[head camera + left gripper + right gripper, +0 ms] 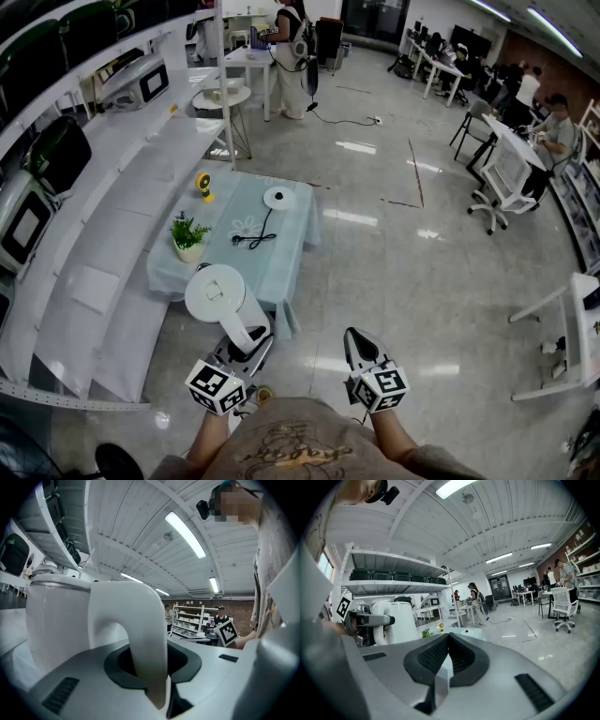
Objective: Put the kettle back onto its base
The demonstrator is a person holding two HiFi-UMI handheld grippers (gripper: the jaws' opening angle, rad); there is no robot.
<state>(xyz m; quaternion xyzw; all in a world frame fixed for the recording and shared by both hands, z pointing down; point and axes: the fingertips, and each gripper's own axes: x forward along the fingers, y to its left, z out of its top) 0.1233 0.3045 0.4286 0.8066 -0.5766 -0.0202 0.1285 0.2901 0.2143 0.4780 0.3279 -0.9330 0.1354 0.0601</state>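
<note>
The white kettle (215, 295) hangs in the air in front of the near end of the table, clear of it. My left gripper (246, 342) is shut on its curved handle (143, 634), which runs down between the jaws; the kettle body (56, 620) fills the left of the left gripper view. Its round white base (277, 197) lies at the far end of the light-blue table (291, 239), with a black cord and plug (255, 239) trailing toward me. My right gripper (361, 345) is held over the floor to the right of the table, shut with nothing in it (446, 641).
On the table's left side stand a small potted plant (188, 236) and a yellow mini fan (203, 186). White shelving (112, 206) runs along the left. People, desks and office chairs (497, 187) are farther off across the glossy floor.
</note>
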